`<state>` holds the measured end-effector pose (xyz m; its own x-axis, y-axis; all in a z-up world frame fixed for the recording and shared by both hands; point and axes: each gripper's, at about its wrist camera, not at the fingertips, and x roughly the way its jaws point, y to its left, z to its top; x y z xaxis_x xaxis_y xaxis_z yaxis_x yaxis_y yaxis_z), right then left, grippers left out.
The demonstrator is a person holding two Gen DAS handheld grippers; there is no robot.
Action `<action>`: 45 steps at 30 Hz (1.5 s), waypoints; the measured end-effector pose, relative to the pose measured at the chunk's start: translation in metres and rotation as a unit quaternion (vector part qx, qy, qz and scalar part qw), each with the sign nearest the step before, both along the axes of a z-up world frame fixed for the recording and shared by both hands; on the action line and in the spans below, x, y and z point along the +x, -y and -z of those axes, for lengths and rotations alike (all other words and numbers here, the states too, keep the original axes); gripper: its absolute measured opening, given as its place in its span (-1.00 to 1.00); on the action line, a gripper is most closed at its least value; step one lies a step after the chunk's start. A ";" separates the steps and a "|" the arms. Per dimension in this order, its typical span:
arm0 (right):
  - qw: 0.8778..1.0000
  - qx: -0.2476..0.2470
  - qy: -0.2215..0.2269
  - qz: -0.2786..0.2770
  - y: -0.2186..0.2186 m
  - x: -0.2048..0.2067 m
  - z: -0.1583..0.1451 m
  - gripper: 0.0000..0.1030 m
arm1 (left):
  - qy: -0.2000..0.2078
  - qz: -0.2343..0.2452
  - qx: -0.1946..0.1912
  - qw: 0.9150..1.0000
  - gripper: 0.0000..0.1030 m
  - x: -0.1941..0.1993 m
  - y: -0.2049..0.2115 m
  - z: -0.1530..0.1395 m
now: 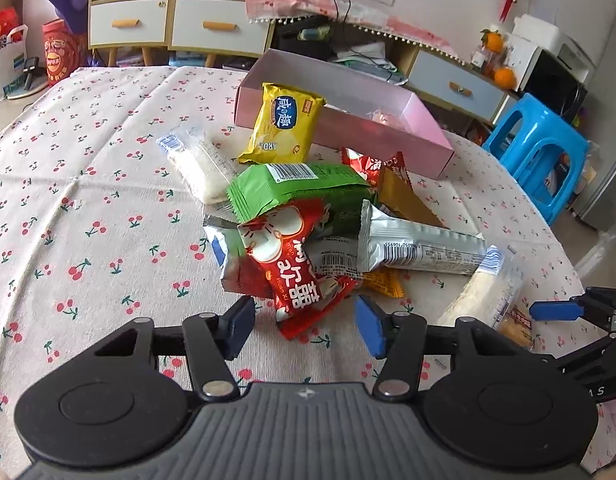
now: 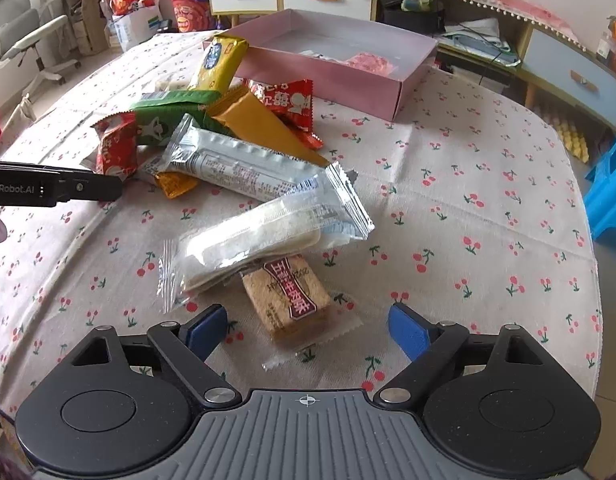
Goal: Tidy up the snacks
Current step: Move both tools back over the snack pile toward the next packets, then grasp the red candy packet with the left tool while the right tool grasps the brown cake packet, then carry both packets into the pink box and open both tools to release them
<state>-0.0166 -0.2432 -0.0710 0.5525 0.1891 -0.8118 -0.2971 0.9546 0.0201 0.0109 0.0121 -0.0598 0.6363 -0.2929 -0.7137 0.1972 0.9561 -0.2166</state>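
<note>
Snacks (image 1: 308,216) were heaped on the worktop (image 1: 107,200) beside the pink box (image 1: 424,128). A red packet (image 1: 295,276) was straddled, seemingly ungripped, by the half-closed left tool (image 1: 305,324); neighbours could be dragged. The right tool (image 2: 308,332) was held wide.

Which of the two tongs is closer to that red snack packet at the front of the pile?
Left. The left tongs straddle the red snack packet's near end, pads not visibly pressing. The right tongs sit off to its side, around a brown biscuit packet.
</note>
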 end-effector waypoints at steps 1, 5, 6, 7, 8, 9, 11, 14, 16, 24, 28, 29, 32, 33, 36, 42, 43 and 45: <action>1.000 0.000 0.001 -0.001 0.000 0.000 0.000 0.74 | 0.000 -0.002 0.000 1.000 -0.08 0.001 0.000 0.000; 1.000 -0.004 0.008 -0.005 -0.003 0.001 0.000 0.69 | 0.003 -0.008 -0.001 1.000 -0.13 0.004 0.000 0.001; 1.000 -0.005 0.009 -0.006 -0.003 0.001 0.000 0.69 | 0.003 -0.009 -0.002 1.000 -0.13 0.006 0.001 0.001; 1.000 -0.005 0.011 -0.007 -0.004 0.001 0.000 0.69 | 0.003 -0.010 -0.004 1.000 -0.14 0.008 0.001 0.001; 1.000 -0.006 0.012 -0.008 -0.004 0.001 0.000 0.67 | 0.003 -0.012 -0.007 1.000 -0.15 0.008 0.001 0.001; 1.000 -0.005 0.014 -0.009 -0.004 0.001 -0.001 0.60 | 0.003 -0.014 -0.010 1.000 -0.16 0.009 0.000 0.000; 1.000 -0.002 0.017 -0.011 -0.005 0.001 -0.002 0.46 | 0.004 -0.018 -0.014 1.000 -0.23 0.009 -0.001 -0.001; 1.000 0.001 0.022 -0.015 -0.006 0.000 -0.003 0.14 | 0.006 -0.023 -0.014 1.000 -0.37 0.009 -0.002 -0.002; 1.000 0.002 0.022 -0.017 -0.006 0.001 -0.005 -0.14 | 0.006 -0.023 -0.017 1.000 -0.45 0.009 -0.004 -0.003; 1.000 0.021 0.013 -0.004 0.000 0.002 -0.018 -0.32 | 0.003 -0.019 -0.019 1.000 -0.64 0.010 -0.008 -0.011; 0.999 0.030 0.021 0.016 0.006 -0.001 -0.027 -0.32 | -0.006 -0.019 -0.024 1.000 -0.65 0.011 -0.010 -0.014; 0.999 0.033 0.023 0.022 0.008 -0.001 -0.030 -0.32 | -0.007 -0.018 -0.025 1.000 -0.65 0.012 -0.010 -0.015; 0.998 0.044 0.034 0.037 0.015 -0.002 -0.039 -0.32 | -0.008 -0.016 -0.030 0.999 -0.66 0.012 -0.010 -0.020; 0.997 0.046 0.038 0.040 0.016 -0.002 -0.041 -0.32 | -0.009 -0.015 -0.032 0.999 -0.66 0.012 -0.010 -0.021; 0.996 0.060 0.043 0.053 0.021 0.000 -0.049 -0.32 | -0.010 -0.010 -0.037 0.999 -0.66 0.013 -0.009 -0.026; 0.992 0.083 0.047 0.079 0.023 0.015 -0.062 -0.32 | -0.010 -0.002 -0.054 0.998 -0.66 0.016 -0.004 -0.037; 0.992 0.087 0.047 0.084 0.022 0.019 -0.064 -0.32 | -0.010 -0.001 -0.057 0.998 -0.66 0.018 -0.002 -0.039; 0.990 0.097 0.046 0.094 0.020 0.028 -0.069 -0.32 | -0.011 0.000 -0.064 0.998 -0.66 0.022 0.000 -0.042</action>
